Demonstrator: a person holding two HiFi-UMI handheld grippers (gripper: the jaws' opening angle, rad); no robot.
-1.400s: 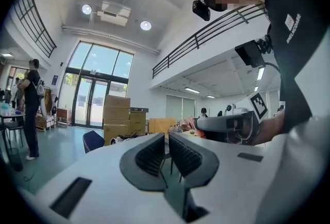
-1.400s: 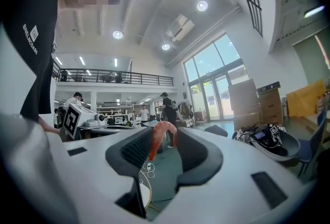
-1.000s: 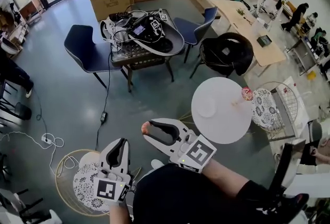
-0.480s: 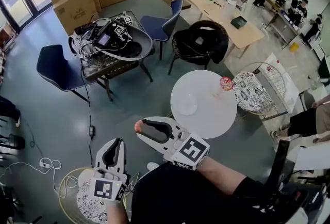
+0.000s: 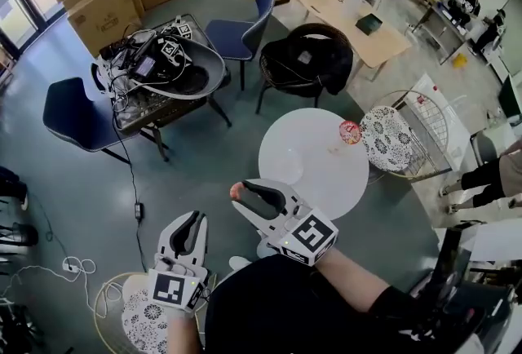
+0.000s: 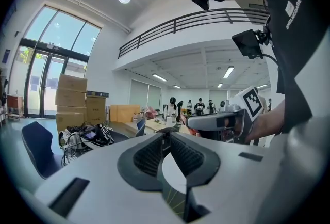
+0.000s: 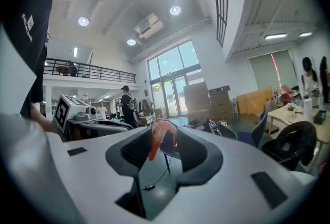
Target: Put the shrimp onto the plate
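Observation:
A pink shrimp (image 7: pixel 161 139) is pinched at the tips of my right gripper (image 7: pixel 164 138), which is shut on it. In the head view the shrimp (image 5: pixel 236 191) shows as a small orange tip at the right gripper (image 5: pixel 241 191), held in the air short of the round white table (image 5: pixel 326 181). A pale plate (image 5: pixel 290 155) lies faintly on the table's left part. A pink item (image 5: pixel 349 132) rests at the table's far right edge. My left gripper (image 5: pixel 195 219) hangs low at the left, shut on nothing (image 6: pixel 166 133).
A wire stand with a patterned top (image 5: pixel 388 138) adjoins the table's right side. A black chair (image 5: pixel 306 60) stands behind it, with blue chairs (image 5: pixel 238 30) and a cluttered table (image 5: pixel 159 71) farther left. Another patterned wire stand (image 5: pixel 139 313) is by my left gripper. People stand at the far right.
The head view has swung: the white table now sits further left and closer to the right gripper. The shrimp stays held. The left gripper remains shut and low.

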